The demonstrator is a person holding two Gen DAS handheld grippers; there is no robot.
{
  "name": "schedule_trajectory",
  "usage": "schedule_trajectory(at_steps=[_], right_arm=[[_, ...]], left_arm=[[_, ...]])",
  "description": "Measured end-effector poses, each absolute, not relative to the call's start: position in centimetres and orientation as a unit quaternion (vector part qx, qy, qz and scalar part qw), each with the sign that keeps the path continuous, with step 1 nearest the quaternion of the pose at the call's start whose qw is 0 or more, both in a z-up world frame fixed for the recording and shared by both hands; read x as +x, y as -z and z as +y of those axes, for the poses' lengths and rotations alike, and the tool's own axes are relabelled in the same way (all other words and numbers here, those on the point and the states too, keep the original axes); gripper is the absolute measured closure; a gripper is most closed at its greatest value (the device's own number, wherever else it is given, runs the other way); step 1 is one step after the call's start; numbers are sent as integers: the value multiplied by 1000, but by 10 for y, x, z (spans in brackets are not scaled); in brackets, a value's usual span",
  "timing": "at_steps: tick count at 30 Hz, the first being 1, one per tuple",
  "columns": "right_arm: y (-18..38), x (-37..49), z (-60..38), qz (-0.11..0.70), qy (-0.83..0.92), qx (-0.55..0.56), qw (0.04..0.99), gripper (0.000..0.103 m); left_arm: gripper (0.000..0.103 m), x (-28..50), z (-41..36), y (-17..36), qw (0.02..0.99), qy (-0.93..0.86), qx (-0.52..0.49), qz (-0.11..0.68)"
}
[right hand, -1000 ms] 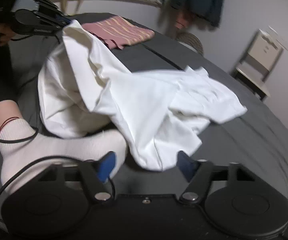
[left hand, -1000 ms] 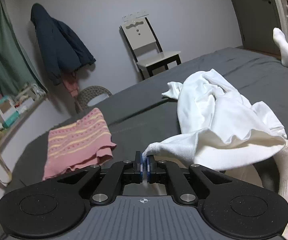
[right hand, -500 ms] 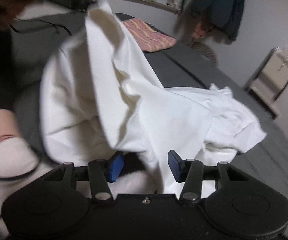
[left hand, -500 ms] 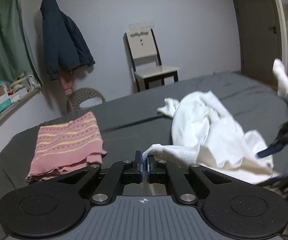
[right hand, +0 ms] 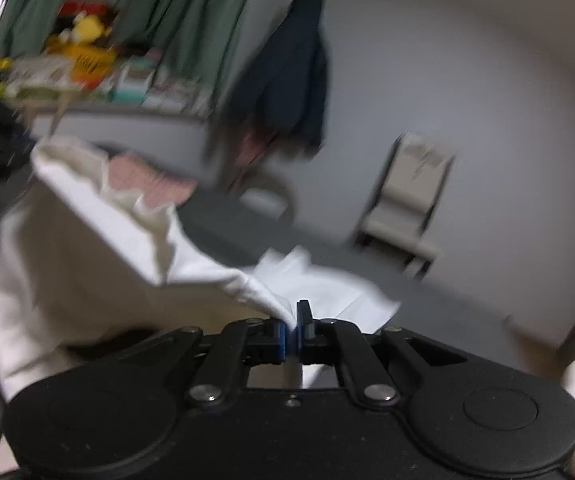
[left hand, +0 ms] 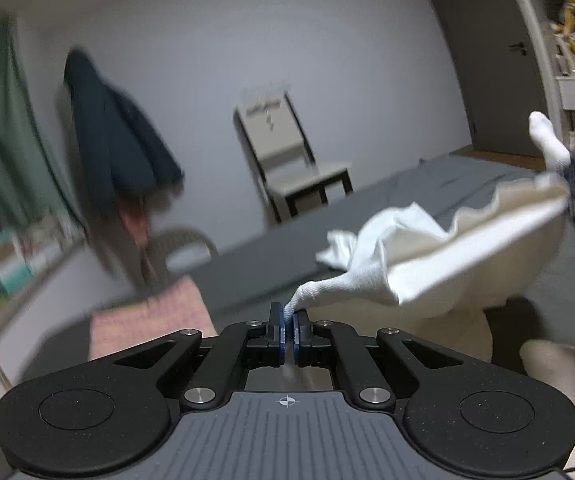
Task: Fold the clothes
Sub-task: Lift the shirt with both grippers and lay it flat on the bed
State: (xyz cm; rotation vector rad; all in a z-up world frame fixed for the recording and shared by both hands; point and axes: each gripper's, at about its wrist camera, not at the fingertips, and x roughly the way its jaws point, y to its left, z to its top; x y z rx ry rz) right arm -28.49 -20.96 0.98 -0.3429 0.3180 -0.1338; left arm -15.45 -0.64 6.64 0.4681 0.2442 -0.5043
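Lifted off the bed (left hand: 427, 184) since a second ago, the white garment (left hand: 427, 264) now stretches between both grippers. Left gripper (left hand: 287, 330) clamps one corner; right gripper (right hand: 293, 334), open earlier, pinches another.

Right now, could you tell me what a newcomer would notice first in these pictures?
A white garment hangs stretched above the dark bed, pinched at one end by the left gripper and at the other by the right gripper. A folded pink cloth lies on the bed to the left.
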Motion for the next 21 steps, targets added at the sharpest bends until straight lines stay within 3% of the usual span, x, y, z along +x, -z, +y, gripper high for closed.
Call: schedule_trajectory(at_steps=[13, 21], right_arm=[[-212, -373, -188, -137, 157, -324, 923, 98], [-309, -418, -175, -236, 197, -355, 883, 98]], left_arm=[[99, -227, 7, -258, 937, 198, 222, -181], [99, -271, 17, -368, 914, 165, 209, -305]])
